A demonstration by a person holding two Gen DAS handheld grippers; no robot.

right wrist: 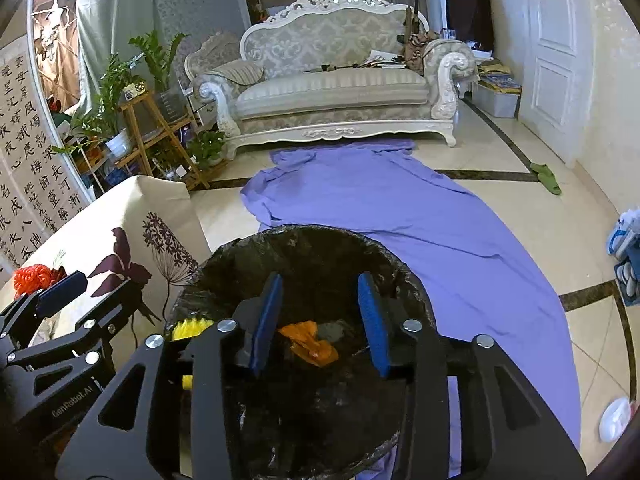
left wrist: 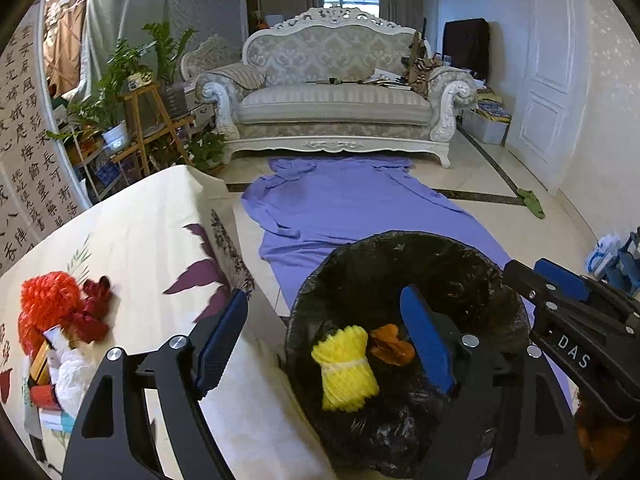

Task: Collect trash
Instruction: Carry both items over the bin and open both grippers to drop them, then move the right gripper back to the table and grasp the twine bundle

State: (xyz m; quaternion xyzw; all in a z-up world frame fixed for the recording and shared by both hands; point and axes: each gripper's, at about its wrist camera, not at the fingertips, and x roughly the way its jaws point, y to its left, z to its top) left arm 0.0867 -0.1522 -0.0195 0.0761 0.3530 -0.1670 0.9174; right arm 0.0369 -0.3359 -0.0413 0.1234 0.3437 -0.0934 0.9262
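Note:
A trash bin lined with a black bag stands on the floor beside the table; it also shows in the right wrist view. Inside lie a yellow mesh bundle and an orange scrap, which also shows in the right wrist view. My left gripper is open and empty, straddling the bin's left rim. My right gripper is open and empty above the bin's mouth. On the table lies a trash pile: orange-red mesh, red scraps, white plastic.
The table has a cream floral cloth. A purple sheet covers the floor up to an ornate sofa. Plant stands are at the left. Green slippers and a white door are at the right.

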